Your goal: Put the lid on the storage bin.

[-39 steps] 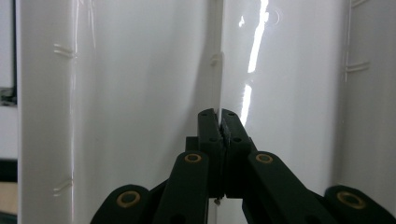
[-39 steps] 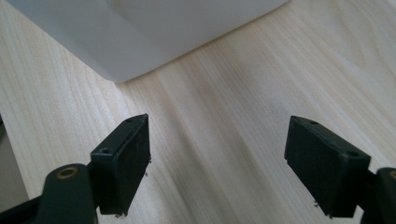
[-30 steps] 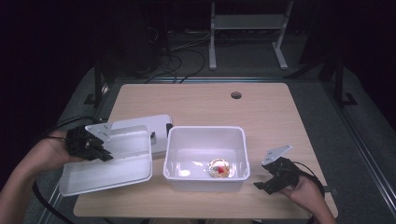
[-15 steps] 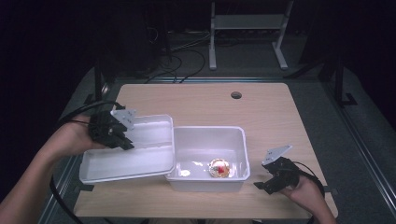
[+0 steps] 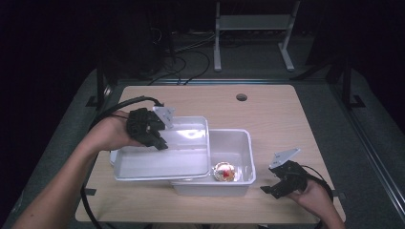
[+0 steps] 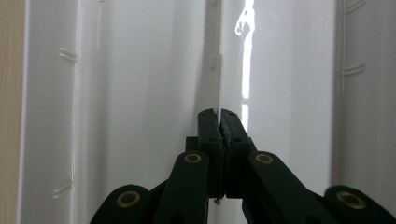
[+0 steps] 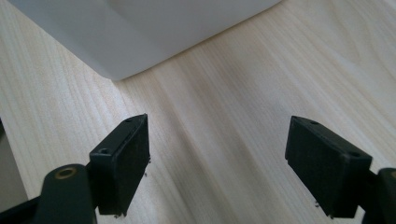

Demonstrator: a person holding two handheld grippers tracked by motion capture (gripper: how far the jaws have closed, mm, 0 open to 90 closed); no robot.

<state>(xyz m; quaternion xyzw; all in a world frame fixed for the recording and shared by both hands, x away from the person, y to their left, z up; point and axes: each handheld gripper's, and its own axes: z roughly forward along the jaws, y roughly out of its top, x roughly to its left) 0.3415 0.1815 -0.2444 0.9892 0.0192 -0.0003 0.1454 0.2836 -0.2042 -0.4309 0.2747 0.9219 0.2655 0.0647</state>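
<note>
On the wooden counter [image 5: 286, 119] sits your white plastic bin [image 5: 236, 162]. Your left gripper [image 5: 154, 136] is clamped tight on the rim of the white lid [image 5: 162, 160], held partly over the bin. Your right gripper [image 5: 282, 183] hangs wide open and empty beside the bin. Inside lies a small wrapped ball [image 5: 224, 172].

lid [image 5: 162, 157]: glossy white plastic | table [image 5: 286, 119]: matt pale wood

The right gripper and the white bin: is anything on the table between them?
No. In the high view, only bare wooden table separates the open right gripper from the white bin; the right gripper view shows the same.
</note>
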